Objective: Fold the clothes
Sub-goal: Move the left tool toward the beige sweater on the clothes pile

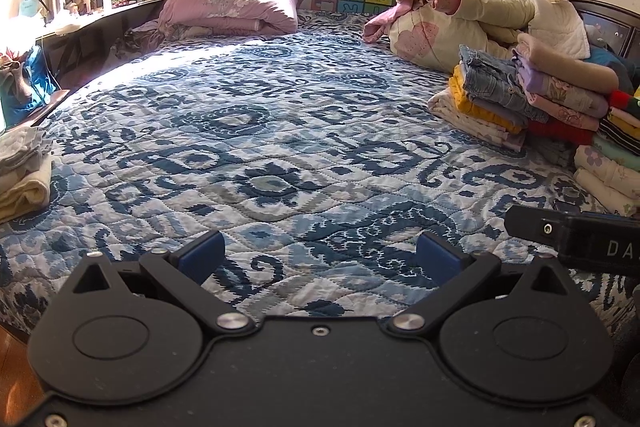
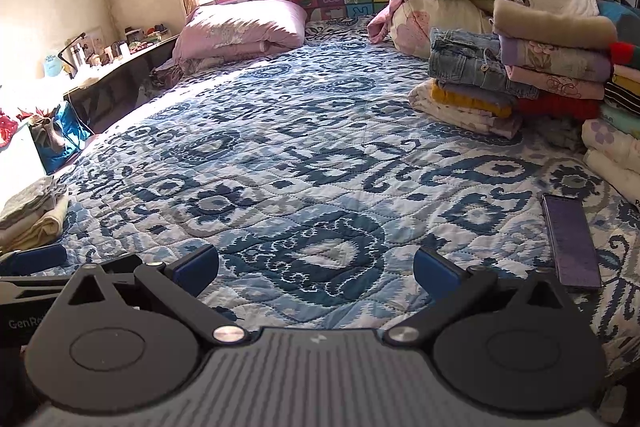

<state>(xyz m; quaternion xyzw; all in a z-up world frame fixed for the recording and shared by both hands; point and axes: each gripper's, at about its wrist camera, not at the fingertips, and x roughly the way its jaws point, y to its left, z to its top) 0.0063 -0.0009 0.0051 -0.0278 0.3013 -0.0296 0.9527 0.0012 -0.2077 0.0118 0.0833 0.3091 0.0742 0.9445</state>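
A stack of folded clothes (image 1: 520, 95) sits at the right side of the bed, with denim, yellow, purple and pink items; it also shows in the right wrist view (image 2: 520, 75). A small folded pile of grey and cream cloth (image 1: 22, 171) lies at the left edge, also in the right wrist view (image 2: 32, 215). My left gripper (image 1: 320, 259) is open and empty, low over the blue patterned quilt (image 1: 260, 131). My right gripper (image 2: 316, 267) is open and empty over the quilt (image 2: 280, 131). The right gripper's finger (image 1: 560, 231) shows at the left view's right side.
A dark phone (image 2: 570, 243) lies on the quilt near my right gripper. A pink pillow (image 1: 232, 5) and a bundled floral duvet (image 1: 460, 15) lie at the bed's far end. A cluttered shelf (image 1: 80, 7) runs along the left wall.
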